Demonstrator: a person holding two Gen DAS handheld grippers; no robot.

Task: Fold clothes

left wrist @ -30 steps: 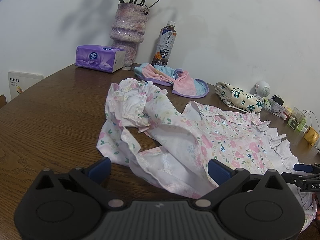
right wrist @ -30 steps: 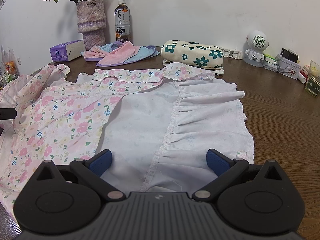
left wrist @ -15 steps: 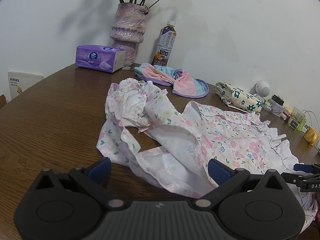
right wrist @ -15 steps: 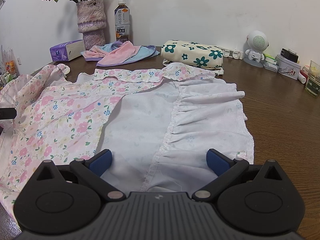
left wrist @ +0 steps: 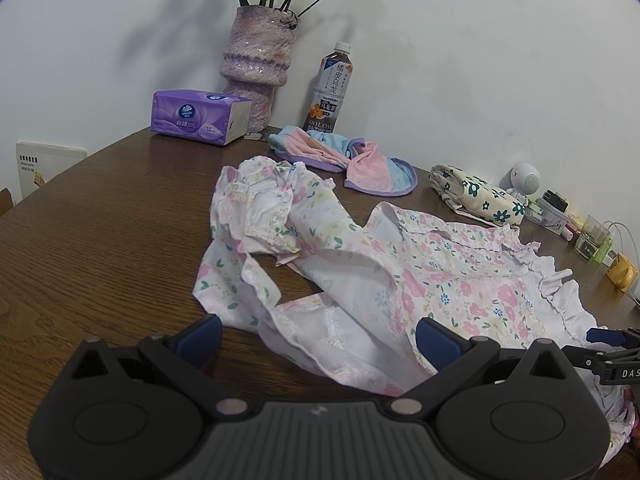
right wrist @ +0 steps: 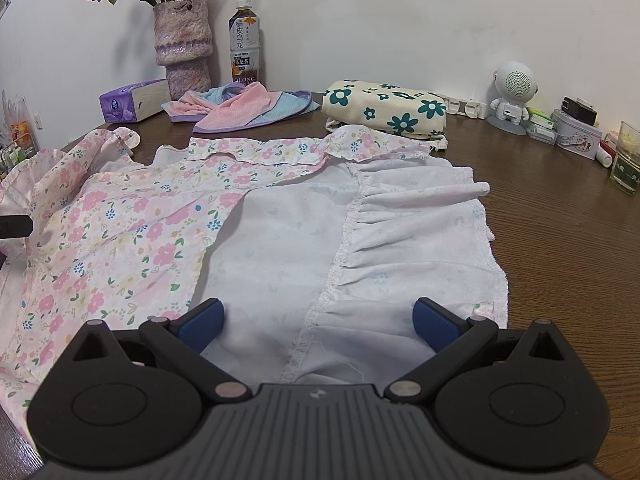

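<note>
Left wrist view shows nothing shifted over the last second: the left hand-held gripper (left wrist: pixel 318 334) still hangs with its blue pads spread wide, empty, over the rumpled bodice end of the pale floral cotton dress (left wrist: pixel 360 272) on the brown wooden bench (left wrist: pixel 100 240). The right hand-held gripper (right wrist: pixel 318 320) is likewise wide open and empty above the dress's white ruffled hem. Folding seems stalled before a first grasp. As for containers, the mottled purple vase (right wrist: pixel 183 42) holds dried roses, and the plastic tea bottle (right wrist: pixel 245 50) looks nearly full.
</note>
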